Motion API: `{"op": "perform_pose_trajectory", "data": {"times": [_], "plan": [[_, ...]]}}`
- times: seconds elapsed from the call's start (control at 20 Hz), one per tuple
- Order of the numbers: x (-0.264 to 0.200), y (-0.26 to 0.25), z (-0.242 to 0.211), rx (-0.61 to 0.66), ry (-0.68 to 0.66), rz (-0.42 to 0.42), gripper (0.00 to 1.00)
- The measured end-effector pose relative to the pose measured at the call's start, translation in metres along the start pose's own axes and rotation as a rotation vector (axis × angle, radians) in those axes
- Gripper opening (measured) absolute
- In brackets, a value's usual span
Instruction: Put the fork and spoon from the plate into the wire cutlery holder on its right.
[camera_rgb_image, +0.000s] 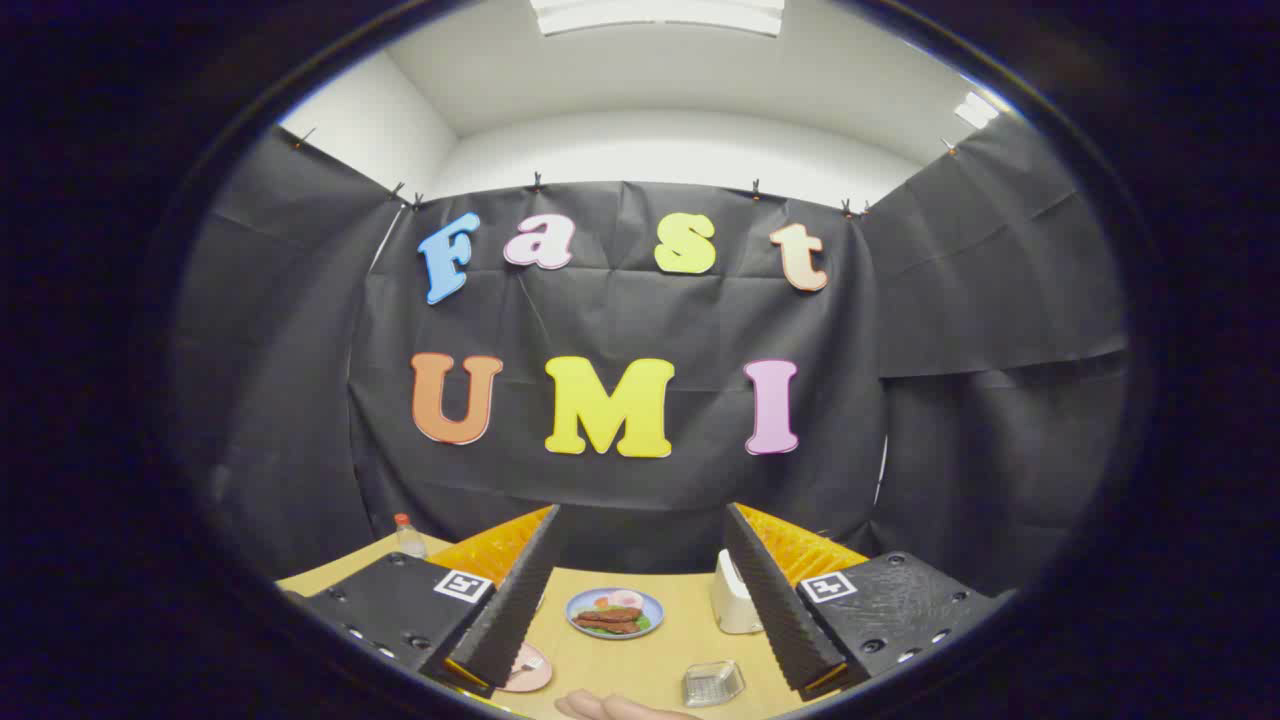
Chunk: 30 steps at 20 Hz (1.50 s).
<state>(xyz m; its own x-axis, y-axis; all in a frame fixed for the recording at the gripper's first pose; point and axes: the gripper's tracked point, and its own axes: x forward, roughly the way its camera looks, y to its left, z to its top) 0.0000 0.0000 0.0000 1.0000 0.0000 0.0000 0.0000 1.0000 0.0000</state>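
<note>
My gripper (640, 514) is held high above the wooden table (660, 650), its fingers wide open with nothing between them. Below, by the left finger (510, 615), lies a small pink plate (530, 672) with a fork (528, 662) on it, and the finger covers part of the plate. I cannot make out a spoon. To the right of that plate, near the right finger (785, 610), sits a small silvery see-through holder (713, 682). A person's hand (610, 708) rests at the table's near edge between the plate and the holder.
A blue plate with food (614, 612) sits farther back between the fingers. A white container (733, 600) stands beside the right finger. A small bottle with a red cap (408, 535) stands at the far left of the table. Black cloth walls close in the booth.
</note>
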Motion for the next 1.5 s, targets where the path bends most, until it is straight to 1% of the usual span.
{"op": "perform_pose_trajectory", "data": {"times": [0.25, 0.45, 0.65, 0.8, 1.1, 1.3, 1.5], "plan": [[-0.013, 0.063, 0.003, -0.011, 0.033, 0.045, 0.95], [-0.014, 0.085, 0.006, -0.024, 0.036, 0.057, 0.95], [-0.011, 0.091, -0.002, -0.011, 0.064, 0.052, 0.95], [-0.007, 0.088, -0.005, -0.008, 0.071, 0.037, 0.95], [0.002, 0.081, -0.025, -0.015, 0.097, 0.005, 0.95], [0.008, 0.08, -0.052, -0.025, 0.128, -0.006, 0.95], [0.016, 0.085, -0.093, -0.026, 0.188, -0.008, 0.95]]}}
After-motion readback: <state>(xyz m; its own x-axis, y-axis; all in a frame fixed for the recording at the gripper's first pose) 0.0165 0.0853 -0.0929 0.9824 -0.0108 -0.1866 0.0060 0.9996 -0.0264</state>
